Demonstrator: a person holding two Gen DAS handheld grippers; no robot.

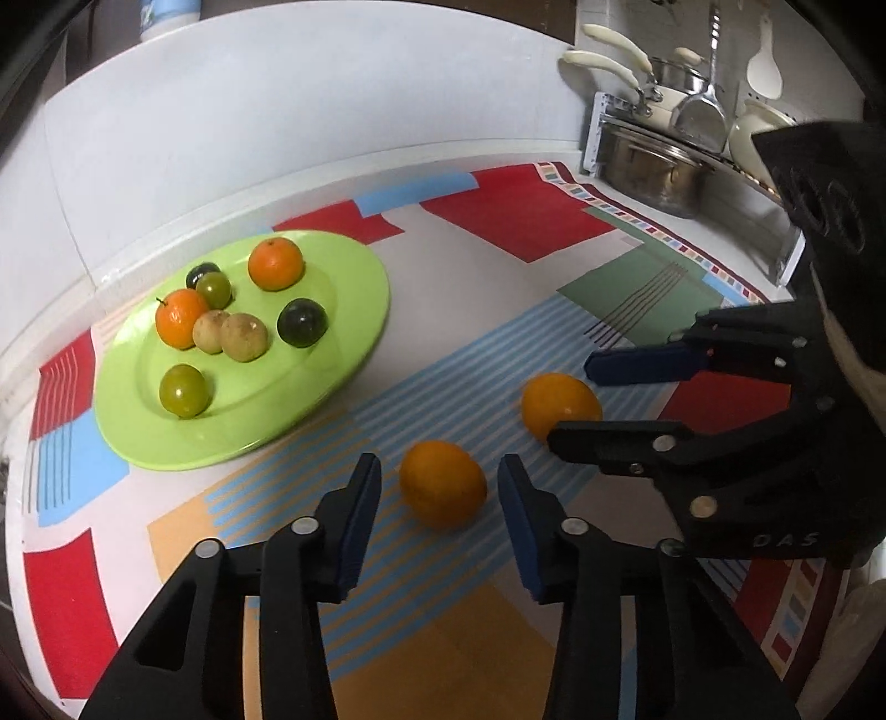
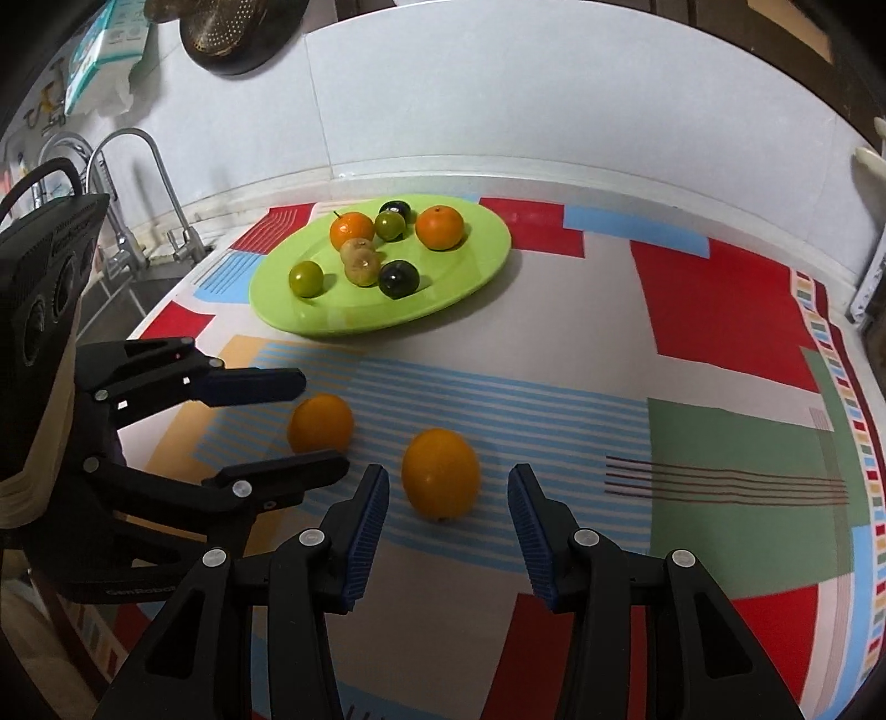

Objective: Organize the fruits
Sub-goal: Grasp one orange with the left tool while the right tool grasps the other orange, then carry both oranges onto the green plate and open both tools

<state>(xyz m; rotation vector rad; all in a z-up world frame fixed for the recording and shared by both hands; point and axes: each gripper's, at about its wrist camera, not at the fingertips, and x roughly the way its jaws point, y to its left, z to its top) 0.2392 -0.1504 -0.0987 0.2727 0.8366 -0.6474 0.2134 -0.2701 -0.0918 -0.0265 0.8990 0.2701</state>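
Both claws part-open, holding nothing: left claw [image 1: 440, 520] straddles near-left orange [image 1: 443, 483], right claw [image 2: 446, 520] straddles right orange [image 2: 441, 472] on table [image 2: 581, 310]; off-centre pinch likely rolls fruit away.

patterned tablecloth [image 2: 609, 310] with a green plate [image 2: 310, 324] and two loose oranges [image 2: 440, 473]

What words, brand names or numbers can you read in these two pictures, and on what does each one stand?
"DAS": raised letters on the body of the right gripper, seen from the left wrist camera.
"GenRobot": raised letters on the body of the left gripper, seen from the right wrist camera; the end of the word is partly hidden.
Box on the wall, top left: it carries print, too small and blurred to read.
Fruit and plate: no labels visible.
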